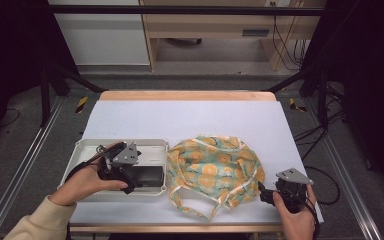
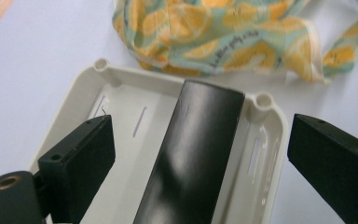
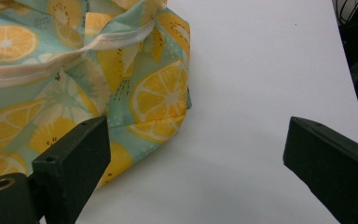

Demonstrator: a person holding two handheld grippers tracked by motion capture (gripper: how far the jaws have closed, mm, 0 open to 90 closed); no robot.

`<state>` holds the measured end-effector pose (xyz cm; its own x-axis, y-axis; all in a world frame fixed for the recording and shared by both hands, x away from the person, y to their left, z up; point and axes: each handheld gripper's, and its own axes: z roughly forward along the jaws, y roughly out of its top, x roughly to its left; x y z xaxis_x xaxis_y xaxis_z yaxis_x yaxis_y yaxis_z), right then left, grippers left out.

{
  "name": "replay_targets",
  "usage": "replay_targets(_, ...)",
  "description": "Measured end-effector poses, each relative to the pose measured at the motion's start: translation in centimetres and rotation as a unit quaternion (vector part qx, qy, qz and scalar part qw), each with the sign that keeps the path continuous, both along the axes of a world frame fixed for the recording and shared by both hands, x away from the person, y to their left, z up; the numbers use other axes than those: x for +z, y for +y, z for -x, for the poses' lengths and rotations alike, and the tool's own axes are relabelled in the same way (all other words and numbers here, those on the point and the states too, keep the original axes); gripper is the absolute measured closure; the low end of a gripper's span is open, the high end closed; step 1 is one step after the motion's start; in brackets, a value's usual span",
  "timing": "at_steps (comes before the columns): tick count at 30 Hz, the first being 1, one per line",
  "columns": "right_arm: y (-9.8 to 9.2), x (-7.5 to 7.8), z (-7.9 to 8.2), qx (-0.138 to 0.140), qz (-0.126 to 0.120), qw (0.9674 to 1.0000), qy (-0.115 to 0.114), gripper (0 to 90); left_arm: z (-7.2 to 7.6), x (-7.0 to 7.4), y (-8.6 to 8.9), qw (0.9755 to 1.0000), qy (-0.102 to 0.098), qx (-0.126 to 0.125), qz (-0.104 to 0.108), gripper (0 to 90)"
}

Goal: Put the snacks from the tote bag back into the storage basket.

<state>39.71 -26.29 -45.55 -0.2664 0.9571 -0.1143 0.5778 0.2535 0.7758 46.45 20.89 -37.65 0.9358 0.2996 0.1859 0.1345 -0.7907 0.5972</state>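
I hold the left hand-held gripper (image 1: 130,175) with jaws wide apart; the right hand-held gripper (image 1: 265,194) is also spread wide, near the desk's front-right corner.

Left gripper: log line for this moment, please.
left gripper open, straddling black bar in white tray | right gripper open beside fruit-print bag

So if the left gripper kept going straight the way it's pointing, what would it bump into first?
Probably the black block lying in the white tray: it sits right between the left gripper's open jaws. Beyond it comes the tray's far rim, then the fruit-print bag.
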Motion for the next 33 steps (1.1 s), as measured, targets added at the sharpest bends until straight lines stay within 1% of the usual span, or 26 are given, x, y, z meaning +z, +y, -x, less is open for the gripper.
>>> replay_targets(3, 0.0, 0.0, 0.0, 0.0, -0.001, 1.0, 0.0, 7.8, 0.1, 0.0, -0.5, 1.0, -0.006, 0.005, 0.0, 7.5)
replay_targets(5, 0.0, 0.0, 0.0, 0.0, 0.0, 1.0, 0.0, 7.8, 0.2, 0.0, -0.8, 0.9998, -0.012, 0.013, -0.001, 7.4)
replay_targets(7, 0.0, 0.0, 0.0, 0.0, 0.0, 1.0, 0.0, 7.8, 0.3, 0.0, -1.1, 0.9997, -0.013, 0.021, 0.006, 7.3)
replay_targets(10, 0.0, 0.0, -0.1, 0.001, 0.002, 1.0, 0.001, 7.8, 0.2, 0.1, -1.2, 0.9993, -0.018, 0.031, 0.009, 7.3)
replay_targets(11, 0.0, 0.0, -0.1, 0.002, 0.002, 1.0, 0.0, 7.8, 0.1, 0.1, -1.2, 0.9992, -0.021, 0.033, 0.01, 7.2)
replay_targets(14, 0.0, 0.0, -0.1, 0.003, 0.002, 1.0, 0.001, 7.8, -0.3, 0.0, -1.0, 0.9985, -0.021, 0.046, 0.02, 7.3)
replay_targets(17, 0.0, 0.0, 0.0, 0.001, 0.0, 1.0, 0.0, 7.8, -0.7, 0.0, -0.7, 0.9973, -0.026, 0.064, 0.024, 7.4)
replay_targets(19, 0.0, 0.0, 0.0, 0.001, -0.001, 1.0, 0.001, 7.8, -1.1, 0.0, -0.3, 0.9967, -0.024, 0.069, 0.034, 7.4)
replay_targets(22, 0.0, 0.0, 0.0, 0.002, 0.001, 1.0, 0.0, 7.8, -1.5, 0.0, 0.4, 0.9951, -0.023, 0.085, 0.044, 7.4)
replay_targets(28, 0.0, 0.0, -0.1, 0.002, 0.0, 1.0, 0.0, 7.8, -1.8, 0.2, 1.9, 0.992, -0.027, 0.114, 0.047, 7.4)
replay_targets(30, 0.0, 0.0, -0.1, 0.003, 0.0, 1.0, 0.0, 7.8, -1.9, 0.2, 2.6, 0.99, -0.027, 0.127, 0.056, 7.4)
replay_targets(33, 0.0, 0.0, -0.1, 0.004, 0.0, 1.0, -0.001, 7.8, -2.1, 0.0, 3.7, 0.9876, -0.026, 0.143, 0.059, 7.4)
